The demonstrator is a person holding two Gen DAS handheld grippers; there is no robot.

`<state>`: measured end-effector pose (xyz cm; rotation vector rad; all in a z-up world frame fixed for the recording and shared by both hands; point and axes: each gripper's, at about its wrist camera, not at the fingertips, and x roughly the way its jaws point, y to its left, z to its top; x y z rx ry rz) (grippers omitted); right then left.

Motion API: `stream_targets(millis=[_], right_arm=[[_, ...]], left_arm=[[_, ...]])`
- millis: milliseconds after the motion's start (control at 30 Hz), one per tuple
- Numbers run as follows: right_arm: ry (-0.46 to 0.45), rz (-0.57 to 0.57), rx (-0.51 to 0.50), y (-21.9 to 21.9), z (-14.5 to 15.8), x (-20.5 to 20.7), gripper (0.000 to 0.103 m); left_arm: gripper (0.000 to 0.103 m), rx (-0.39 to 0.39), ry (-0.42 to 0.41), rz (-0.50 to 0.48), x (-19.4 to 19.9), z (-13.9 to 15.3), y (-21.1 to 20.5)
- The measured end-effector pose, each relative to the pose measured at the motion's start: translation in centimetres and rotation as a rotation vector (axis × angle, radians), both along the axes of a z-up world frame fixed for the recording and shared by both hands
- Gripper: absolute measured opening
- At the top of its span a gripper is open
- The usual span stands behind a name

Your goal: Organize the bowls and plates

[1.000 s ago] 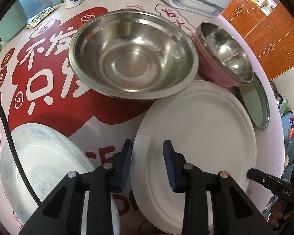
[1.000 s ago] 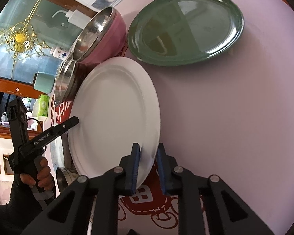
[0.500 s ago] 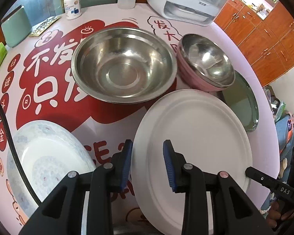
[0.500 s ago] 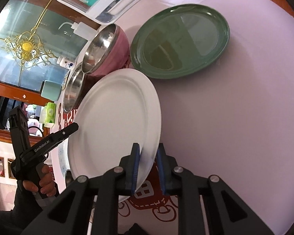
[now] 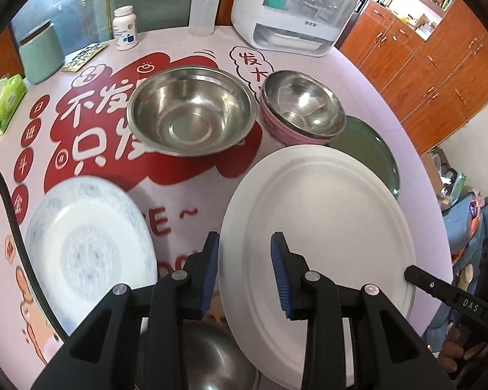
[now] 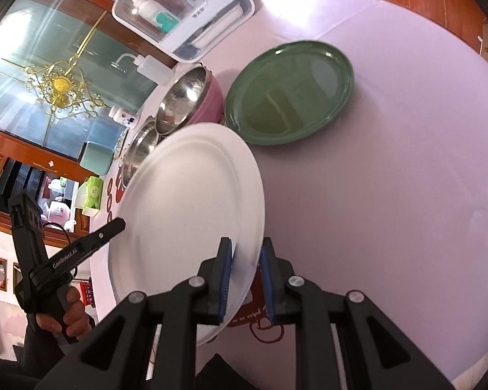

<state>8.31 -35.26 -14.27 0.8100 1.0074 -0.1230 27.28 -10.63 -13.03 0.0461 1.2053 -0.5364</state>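
A plain white plate [image 5: 325, 227] hangs tilted above the table, gripped from both sides. My left gripper [image 5: 244, 263] is shut on its left rim, one pad under the edge and one on top. My right gripper [image 6: 245, 276] is shut on the opposite rim [image 6: 247, 227]. Behind the plate a large steel bowl [image 5: 192, 113] stands next to a pink bowl with a steel lining [image 5: 302, 107]. A green plate [image 6: 289, 91] lies flat to the right. At the left lies a white plate with a blue pattern [image 5: 88, 243]. Under my left gripper another steel bowl [image 5: 211, 357] shows in part.
The round table has a pink and red printed cloth [image 5: 185, 195]. Along its back stand a white appliance [image 5: 296, 9], a squeeze bottle [image 5: 203, 13], a pill bottle [image 5: 124, 29], a teal canister [image 5: 42, 53] and a tissue pack [image 5: 3, 104]. Bare cloth [image 6: 390, 178] lies right of the green plate.
Both grippers have risen together with the white plate. The bowls and the table now look smaller and farther away, and the items at the back have come into view.
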Motion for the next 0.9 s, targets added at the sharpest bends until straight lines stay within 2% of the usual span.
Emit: stream_targets(millis=[467,900], right_arm=[[-0.071,0.014,-0.147,3.1,4.5,-5.4,0.017],[-0.073,0.019,-0.302,8.0,6.3,-11.8,0.018]], left_arm=[[0.030,-0.051,-0.029,0.037,-7.7,2.7,3.5],[0.031,-0.079,-0.038,0.013,-14.8,3.6,7.3]])
